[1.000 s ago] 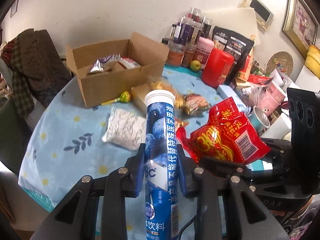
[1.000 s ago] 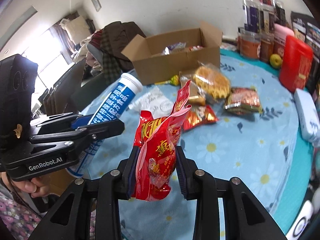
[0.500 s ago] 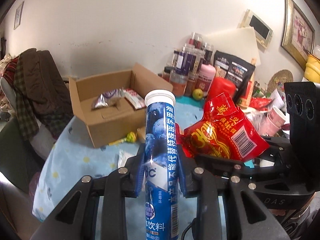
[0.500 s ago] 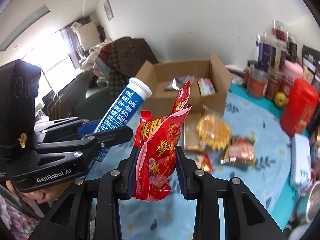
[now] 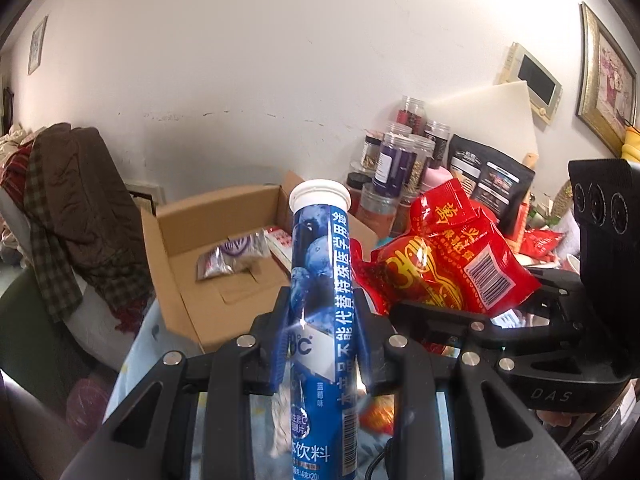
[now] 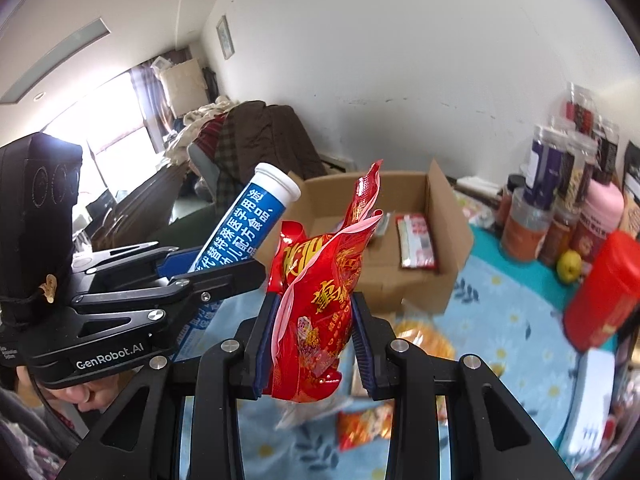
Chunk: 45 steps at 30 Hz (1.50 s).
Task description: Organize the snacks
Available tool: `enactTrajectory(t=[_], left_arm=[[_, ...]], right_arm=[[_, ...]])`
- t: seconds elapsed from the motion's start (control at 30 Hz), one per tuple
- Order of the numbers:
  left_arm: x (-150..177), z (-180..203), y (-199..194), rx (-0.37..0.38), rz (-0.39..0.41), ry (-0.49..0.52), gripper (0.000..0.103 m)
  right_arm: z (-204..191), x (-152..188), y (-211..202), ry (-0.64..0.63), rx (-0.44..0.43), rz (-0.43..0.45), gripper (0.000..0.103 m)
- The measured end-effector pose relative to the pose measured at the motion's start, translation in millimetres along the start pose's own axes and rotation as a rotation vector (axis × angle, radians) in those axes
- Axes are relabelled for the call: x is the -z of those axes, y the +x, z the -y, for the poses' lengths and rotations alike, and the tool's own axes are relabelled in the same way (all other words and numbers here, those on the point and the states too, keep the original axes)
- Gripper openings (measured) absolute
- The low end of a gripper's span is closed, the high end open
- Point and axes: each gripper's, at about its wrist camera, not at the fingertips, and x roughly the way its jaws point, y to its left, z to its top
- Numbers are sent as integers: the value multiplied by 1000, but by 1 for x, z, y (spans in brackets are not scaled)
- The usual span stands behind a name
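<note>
White walls stand behind a blue flowered table point(image 6: 500, 332). Left gripper point(image 5: 320, 340) squeezes a tall blue tube point(image 5: 320, 320); right gripper point(image 6: 312, 336) pinches a shiny red snack bag point(image 6: 320, 300). Both hang near the open brown cardboard box point(image 6: 448, 248). They might bump, or the slippery bag might slide out.

You are in a home: framed pictures point(image 5: 608, 76) hang on the wall, clothes point(image 5: 68, 200) are piled up, and food jars point(image 5: 404, 160) stand on a flowery tabletop point(image 6: 504, 320).
</note>
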Motion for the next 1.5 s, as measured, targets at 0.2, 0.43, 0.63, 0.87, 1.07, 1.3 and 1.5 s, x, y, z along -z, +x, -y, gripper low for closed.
enactTrajectory(t=[0.2,0.43,0.63,0.87,1.07,1.3,1.5], left_arm=[[-23,-13,28,-16,2,13,28],[-43,-34,57,-55,4,21,28],[-57,-53,83,-99,-5,26,28],[-65,-71,109,-151,-29,40,28],[-60,-85,137,-175,-93,26,28],[-53,-88,163,-177,-161,25,28],[-44,-84,183,-190,-231,47,28]], right_arm=[[15,-29,26,-26,8,2,34],[29,-58,59,-60,26,4,34],[31,-76,87,-109,51,3,34],[35,-88,117,-130,48,-17,34],[40,-87,139,-136,55,-47,34],[55,-83,165,-109,41,-109,34],[69,-79,179,-90,47,-157,34]])
